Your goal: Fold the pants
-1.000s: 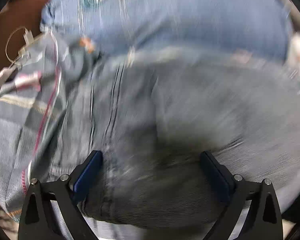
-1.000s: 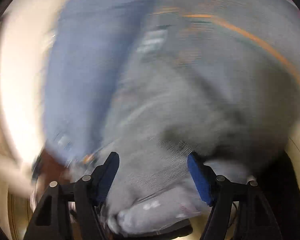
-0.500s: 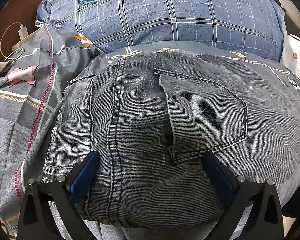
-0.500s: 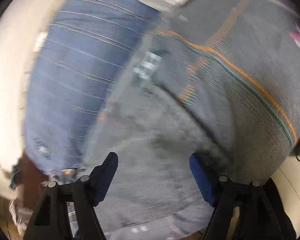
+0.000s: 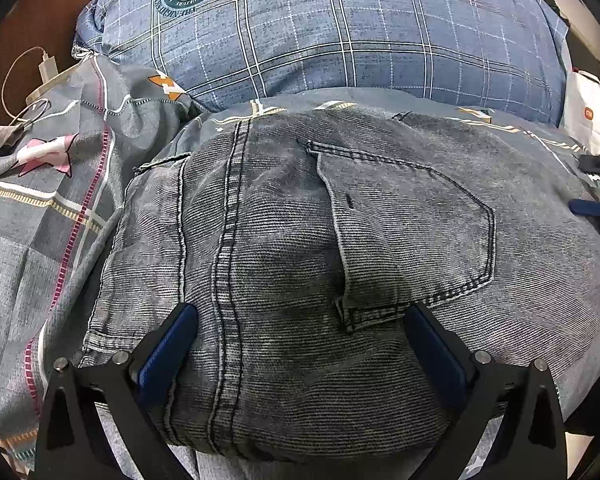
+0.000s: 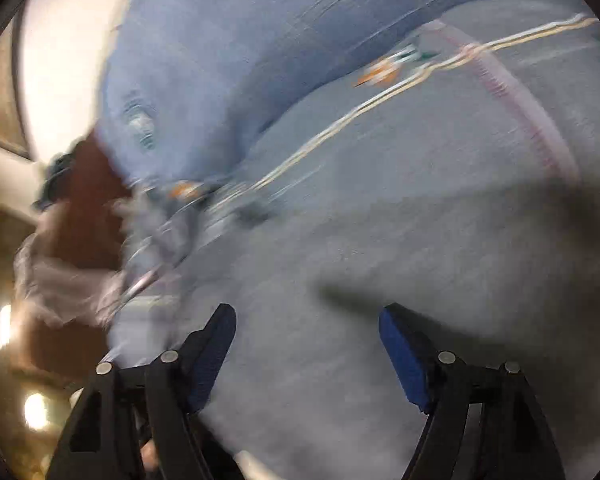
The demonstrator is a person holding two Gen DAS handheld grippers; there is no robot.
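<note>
The grey denim pants lie folded into a thick bundle on the bed, back pocket facing up. My left gripper hangs open just over the bundle's near end, one blue pad on each side of the centre seam and pocket corner. A blue pad of the right gripper shows at the far right edge of the left wrist view. In the blurred right wrist view my right gripper is over the grey sheet; its jaws are closing with nothing between them.
A blue plaid pillow lies behind the pants on the grey patterned sheet. A white charger and cable rest at the left on a brown surface. A white bag sits at the right.
The left wrist view went from blurred to sharp and now holds still over the pants. The right gripper swept sideways across the bed and rolled; its jaws have narrowed.
</note>
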